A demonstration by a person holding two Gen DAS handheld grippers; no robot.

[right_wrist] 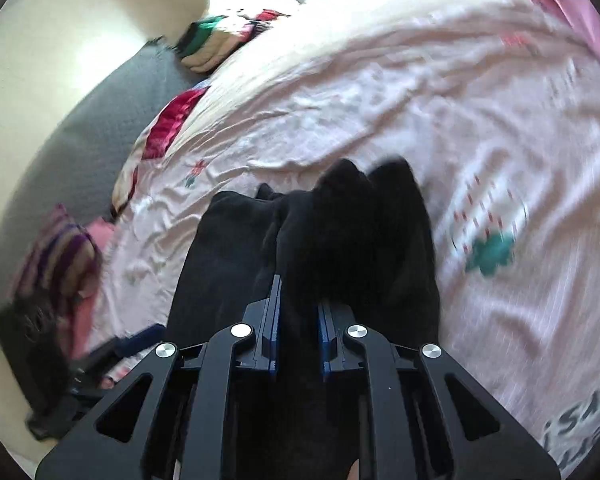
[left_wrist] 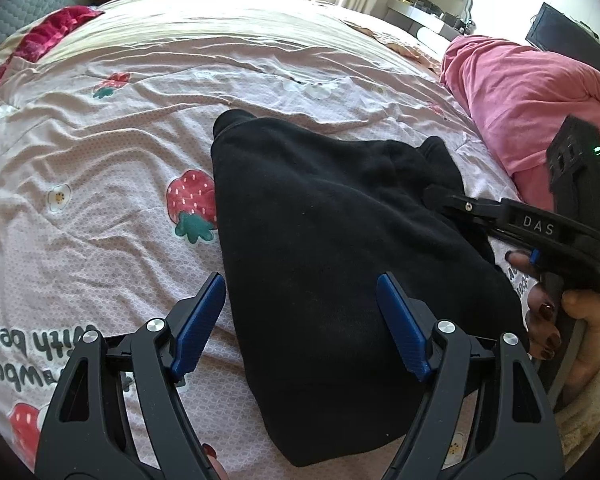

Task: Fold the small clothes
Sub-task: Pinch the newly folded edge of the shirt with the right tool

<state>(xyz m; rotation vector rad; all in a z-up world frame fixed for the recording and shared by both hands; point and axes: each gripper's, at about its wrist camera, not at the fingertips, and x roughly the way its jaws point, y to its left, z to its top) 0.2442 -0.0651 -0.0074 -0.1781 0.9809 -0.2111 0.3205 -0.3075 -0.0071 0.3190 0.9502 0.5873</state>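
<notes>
A black garment (left_wrist: 340, 240) lies in the middle of a bed covered by a pink strawberry-print sheet (left_wrist: 120, 140). The left claw (left_wrist: 300, 320) hangs just above the garment's near end, its blue pads spread wide with nothing between them. The right claw (right_wrist: 298, 316) is clamped on a bunched fold of the garment's right edge. A pink blanket (left_wrist: 520, 100) is heaped to the right of the garment.

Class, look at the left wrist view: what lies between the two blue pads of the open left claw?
Part of the black fleece garment and some pink strawberry-print bedsheet, under the left claw.
</notes>
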